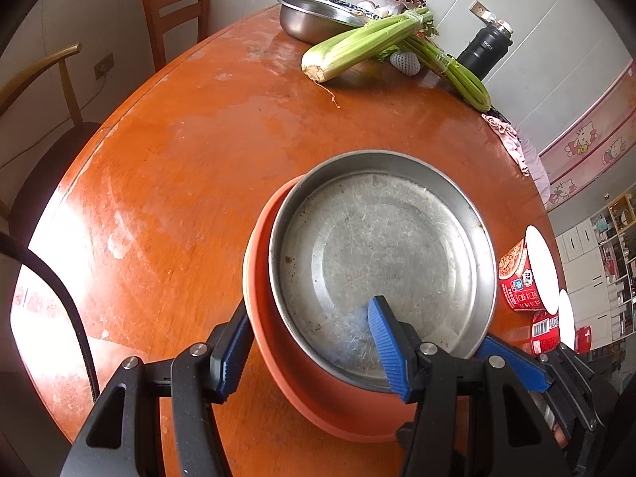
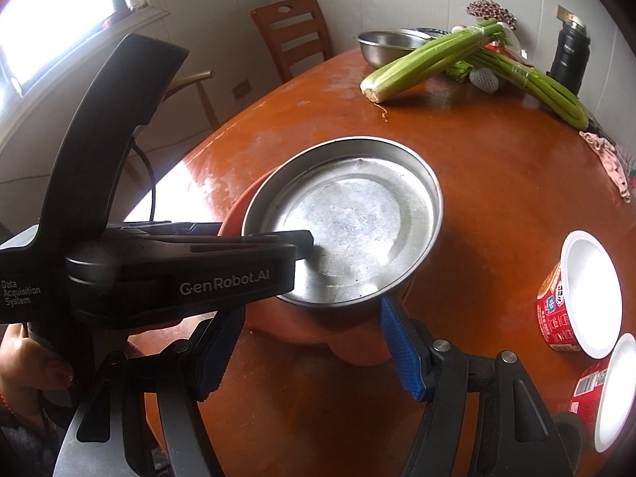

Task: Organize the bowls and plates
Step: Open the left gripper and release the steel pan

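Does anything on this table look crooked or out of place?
Yes. The steel pan sits off-centre in the orange dish, pushed to one side and seemingly tilted, so more orange rim shows on the left. Two celery bunches lie loose on the table, crossing each other.

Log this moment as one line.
left gripper straddling both rims | round steel pan nested in orange plastic bowl | right gripper open, nearby

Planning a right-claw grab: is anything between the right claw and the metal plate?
Nothing visible blocks the right claw from the metal plate's near rim. The left claw straddles the rim further left, over the orange plate.
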